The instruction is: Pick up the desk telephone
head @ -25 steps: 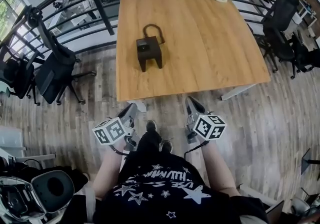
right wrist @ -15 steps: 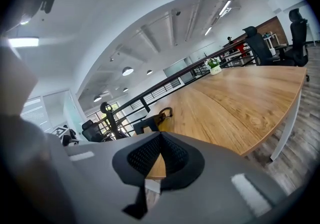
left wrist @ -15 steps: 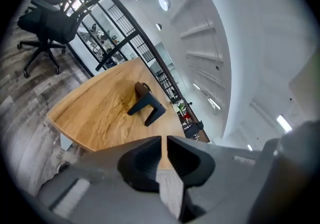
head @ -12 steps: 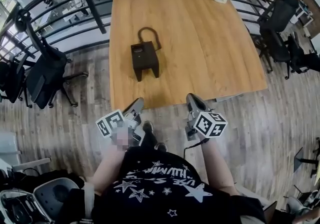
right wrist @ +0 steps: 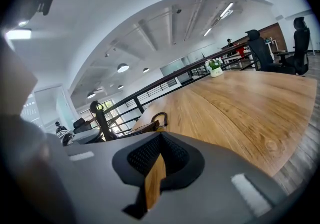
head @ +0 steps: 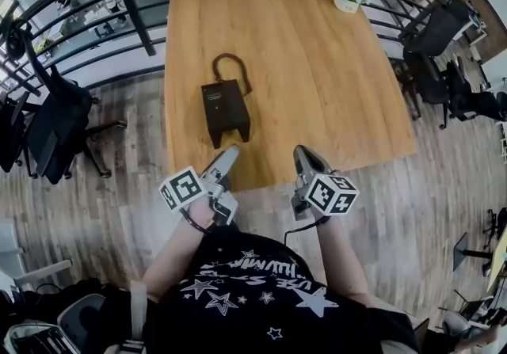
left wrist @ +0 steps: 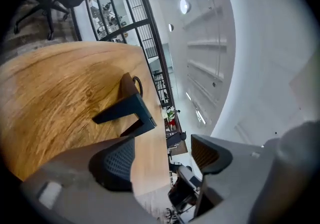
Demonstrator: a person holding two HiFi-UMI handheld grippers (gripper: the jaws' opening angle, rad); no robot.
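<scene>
Standing on open tabletop (head: pixel 317 67), desk telephone (head: pixel 225 107) near the front edge

Left forearm (head: pixel 176 248) and right forearm (head: pixel 339 257) both reach out ahead of the torso, tools side by side. The left tool (head: pixel 225 162) is rolled onto its side, and its jaws have just been opening and stand wide apart with nothing between them. The right tool (head: pixel 306 161) sits upright with its jaws closed together, empty.
</scene>
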